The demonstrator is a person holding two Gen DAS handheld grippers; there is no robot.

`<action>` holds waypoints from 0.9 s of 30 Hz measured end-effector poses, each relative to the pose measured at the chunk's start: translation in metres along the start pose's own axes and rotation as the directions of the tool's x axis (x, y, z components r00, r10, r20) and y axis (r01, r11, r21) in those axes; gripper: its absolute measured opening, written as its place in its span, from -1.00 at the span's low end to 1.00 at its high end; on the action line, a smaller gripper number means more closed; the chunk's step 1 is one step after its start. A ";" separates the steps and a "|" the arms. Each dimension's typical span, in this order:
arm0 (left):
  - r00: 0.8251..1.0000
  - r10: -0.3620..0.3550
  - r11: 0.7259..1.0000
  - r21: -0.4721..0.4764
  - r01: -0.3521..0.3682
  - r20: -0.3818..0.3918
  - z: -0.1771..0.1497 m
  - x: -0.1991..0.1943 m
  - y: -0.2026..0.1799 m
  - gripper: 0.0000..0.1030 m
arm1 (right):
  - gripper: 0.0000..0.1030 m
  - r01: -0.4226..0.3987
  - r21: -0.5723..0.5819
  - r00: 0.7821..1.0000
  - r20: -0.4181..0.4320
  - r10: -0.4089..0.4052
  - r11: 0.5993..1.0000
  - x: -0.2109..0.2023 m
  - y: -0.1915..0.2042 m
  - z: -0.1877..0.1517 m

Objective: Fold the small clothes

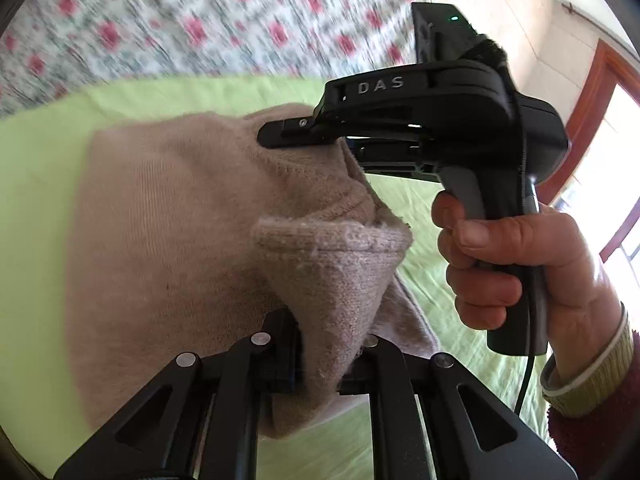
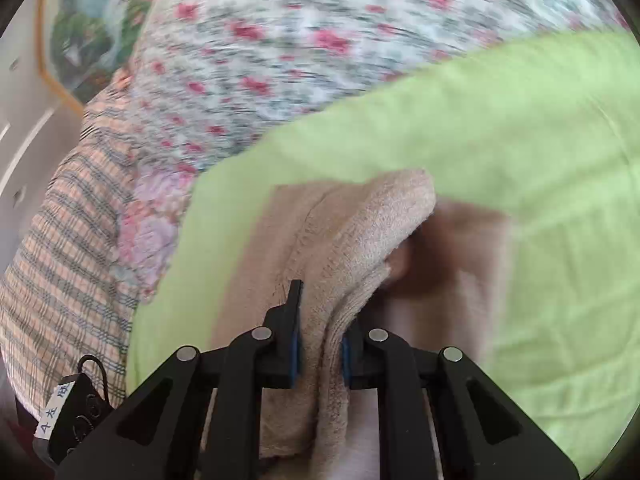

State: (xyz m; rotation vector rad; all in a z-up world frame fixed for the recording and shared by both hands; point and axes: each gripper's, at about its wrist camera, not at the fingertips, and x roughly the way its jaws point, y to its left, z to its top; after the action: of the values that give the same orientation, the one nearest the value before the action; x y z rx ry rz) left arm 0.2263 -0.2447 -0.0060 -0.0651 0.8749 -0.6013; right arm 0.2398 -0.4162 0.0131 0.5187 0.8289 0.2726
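Note:
A beige knitted garment (image 1: pixel 168 220) lies on a light green sheet (image 1: pixel 48 160). My left gripper (image 1: pixel 320 356) is shut on a fuzzy folded corner of it (image 1: pixel 340 272), lifted off the sheet. My right gripper (image 1: pixel 276 136) shows in the left wrist view, held by a hand (image 1: pixel 520 264), its fingers clamped on the garment's far edge. In the right wrist view my right gripper (image 2: pixel 320 344) is shut on a thick fold of the beige garment (image 2: pixel 360 232), the rest of which lies blurred on the green sheet (image 2: pixel 520 140).
A floral red and white quilt (image 1: pixel 200 20) lies beyond the green sheet, and shows in the right wrist view (image 2: pixel 300 40). A plaid cloth (image 2: pixel 72 248) lies at the left. A wooden door frame (image 1: pixel 592 112) and wall are at the right.

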 end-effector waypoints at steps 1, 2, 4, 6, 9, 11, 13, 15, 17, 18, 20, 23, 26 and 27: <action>1.000 -0.008 1.000 -0.005 0.008 -0.022 -0.001 0.010 -0.002 -0.80 | -0.67 0.018 0.008 1.000 -0.008 -0.017 1.000 0.001 -0.009 -0.003; 0.999 -0.003 1.000 -0.001 0.003 -0.040 -0.004 0.019 -0.006 -0.80 | -0.67 0.025 0.015 1.000 -0.014 -0.025 1.000 0.002 -0.017 -0.006; 0.999 0.015 1.000 0.013 -0.014 -0.043 -0.006 0.024 -0.012 -0.79 | -0.68 0.022 0.020 1.000 -0.015 -0.021 1.000 0.004 -0.026 -0.009; 0.999 0.017 1.000 0.020 -0.016 -0.038 -0.006 0.025 -0.014 -0.79 | -0.67 0.015 0.012 1.000 -0.004 -0.015 1.000 0.003 -0.028 -0.009; 0.999 0.013 0.999 0.033 -0.011 -0.041 -0.007 0.025 -0.016 -0.76 | -0.60 0.039 -0.014 0.999 0.008 -0.038 0.999 0.002 -0.027 -0.010; 0.998 -0.010 0.999 0.034 0.012 -0.063 -0.006 0.025 -0.013 -0.62 | -0.56 0.074 -0.017 0.997 0.008 -0.073 0.997 0.003 -0.027 -0.014; 0.996 -0.040 0.999 0.032 0.042 -0.081 -0.009 0.018 -0.013 -0.44 | -0.46 0.107 -0.025 0.994 0.015 -0.106 0.994 -0.002 -0.027 -0.018; 0.992 -0.082 0.996 0.017 0.084 -0.098 -0.011 0.004 -0.009 -0.23 | -0.39 0.144 -0.037 0.989 0.027 -0.143 0.989 -0.011 -0.026 -0.023; 0.990 -0.101 0.995 0.008 0.102 -0.097 -0.016 -0.014 -0.003 0.08 | -0.18 0.188 -0.045 0.982 0.035 -0.186 0.981 -0.020 -0.027 -0.027; 0.990 -0.104 0.994 0.006 0.105 -0.090 -0.019 -0.023 0.000 0.10 | -0.06 0.217 -0.047 0.976 0.035 -0.216 0.975 -0.024 -0.028 -0.030; 0.993 -0.099 0.995 -0.006 0.099 -0.070 -0.025 -0.048 0.014 0.33 | 0.23 0.243 -0.033 0.970 0.034 -0.242 0.969 -0.034 -0.034 -0.036; 0.997 -0.070 0.995 -0.075 0.067 -0.032 -0.028 -0.077 0.046 0.58 | 0.32 0.164 0.034 0.985 0.048 -0.166 0.986 -0.049 -0.043 -0.040; 0.997 -0.070 0.984 -0.169 0.063 -0.039 -0.020 -0.079 0.084 0.62 | 0.51 0.064 0.086 0.995 0.066 -0.070 0.994 -0.052 -0.047 -0.041; 0.997 -0.068 0.978 -0.201 0.057 -0.047 -0.018 -0.076 0.096 0.62 | 0.52 0.051 0.093 0.997 0.060 -0.057 0.994 -0.050 -0.046 -0.041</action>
State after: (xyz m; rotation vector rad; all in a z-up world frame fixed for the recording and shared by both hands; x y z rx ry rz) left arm 0.2213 -0.1216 0.0076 -0.2600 0.9861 -0.5744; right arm 0.1778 -0.4628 -0.0037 0.5866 0.7955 0.1685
